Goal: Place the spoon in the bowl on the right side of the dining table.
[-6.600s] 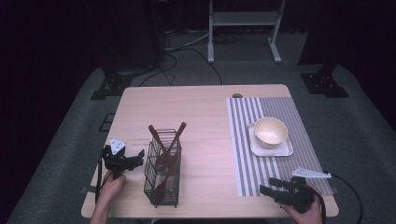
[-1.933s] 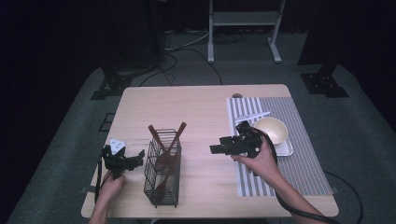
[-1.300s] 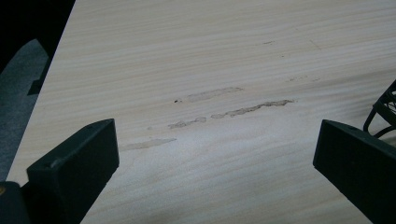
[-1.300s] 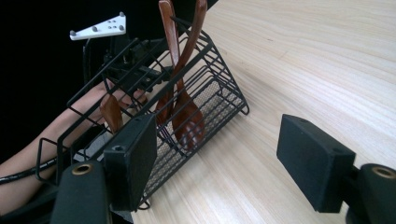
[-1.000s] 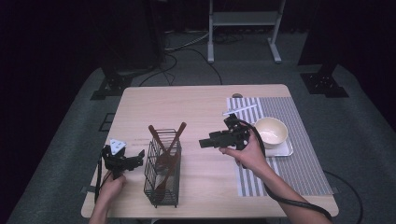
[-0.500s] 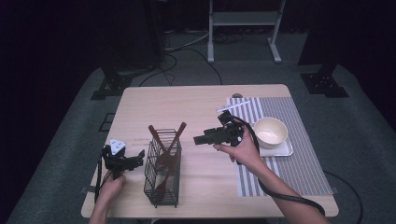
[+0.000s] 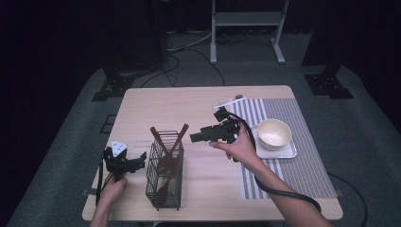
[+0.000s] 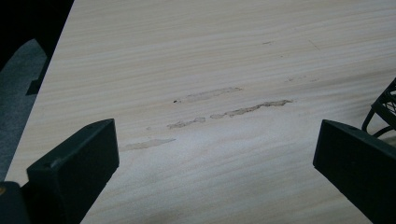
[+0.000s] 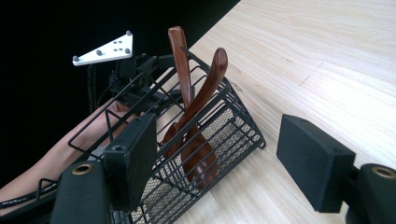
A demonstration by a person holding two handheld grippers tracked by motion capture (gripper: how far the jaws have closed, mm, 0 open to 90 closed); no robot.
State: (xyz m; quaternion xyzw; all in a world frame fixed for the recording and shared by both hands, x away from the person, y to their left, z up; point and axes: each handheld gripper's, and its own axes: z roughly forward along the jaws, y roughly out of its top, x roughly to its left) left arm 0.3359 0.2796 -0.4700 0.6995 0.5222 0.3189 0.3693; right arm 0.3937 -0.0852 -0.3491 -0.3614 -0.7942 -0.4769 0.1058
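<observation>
A black wire basket (image 7: 163, 177) stands at the table's front left and holds two brown wooden utensils (image 7: 171, 143) that lean out of its top. My left gripper (image 7: 140, 158) rests just left of the basket, open, with bare tabletop between its jaws (image 8: 215, 154); the basket's corner (image 8: 384, 108) is at the right edge of the left gripper view. My right gripper (image 7: 195, 138) hovers over the middle of the table, open and empty, pointing left at the basket. In the right gripper view (image 9: 224, 156) the basket (image 9: 233, 135) and utensils (image 9: 195, 116) lie between its jaws.
A cream bowl (image 7: 273, 133) sits on a white square plate (image 7: 283, 152) on a striped placemat (image 7: 302, 170) at the right. A thin white stick (image 7: 227, 102) lies at the mat's far corner. The right gripper's cable (image 7: 283, 194) trails across the mat.
My right gripper has travelled from the table's front right edge, past the bowl, leftward to the table's middle, facing the basket. The left gripper has stayed put.
</observation>
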